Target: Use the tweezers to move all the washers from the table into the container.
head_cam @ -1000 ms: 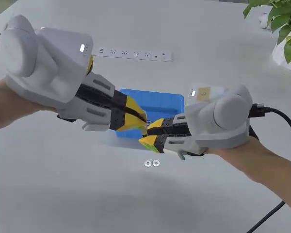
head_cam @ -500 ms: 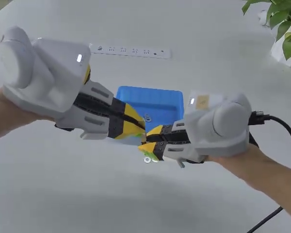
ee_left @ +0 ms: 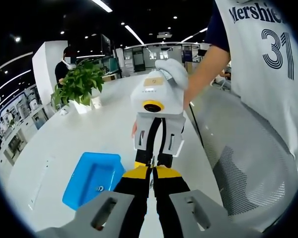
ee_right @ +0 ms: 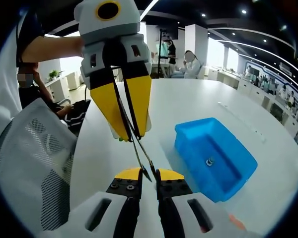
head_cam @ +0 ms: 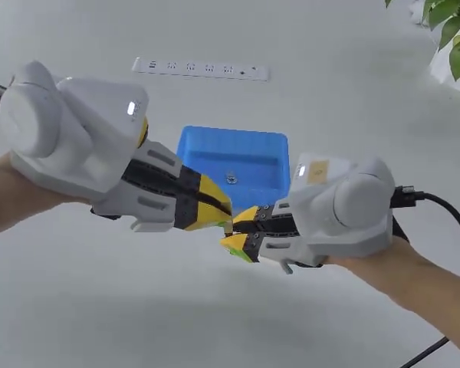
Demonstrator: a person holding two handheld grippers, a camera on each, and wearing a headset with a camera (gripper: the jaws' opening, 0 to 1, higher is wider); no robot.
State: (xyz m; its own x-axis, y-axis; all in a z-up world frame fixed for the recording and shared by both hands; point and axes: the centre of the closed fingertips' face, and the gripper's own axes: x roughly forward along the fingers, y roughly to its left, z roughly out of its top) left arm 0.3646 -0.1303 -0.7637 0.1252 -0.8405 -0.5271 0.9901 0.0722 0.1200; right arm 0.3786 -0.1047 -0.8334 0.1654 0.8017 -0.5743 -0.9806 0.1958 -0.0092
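A white tabletop (head_cam: 353, 92) spreads across the head view. A white power strip (head_cam: 201, 69) lies flat on it toward 11 o'clock, and a leafy potted plant (head_cam: 451, 31) stands at 2 o'clock. In the left gripper view, long light strips (ee_left: 134, 33) cross a dark ceiling at 12 o'clock. A white pillar (ee_left: 48, 64) stands at 10 o'clock and a grey mesh chair (ee_left: 248, 173) at 4 o'clock.

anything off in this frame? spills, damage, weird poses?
Nothing spilled or damaged. One oddity: the tweezers, held in the left gripper, point straight into the narrow gap between the jaws of the right gripper; whether those grip them is unclear. The blue container sits flat with one washer inside.
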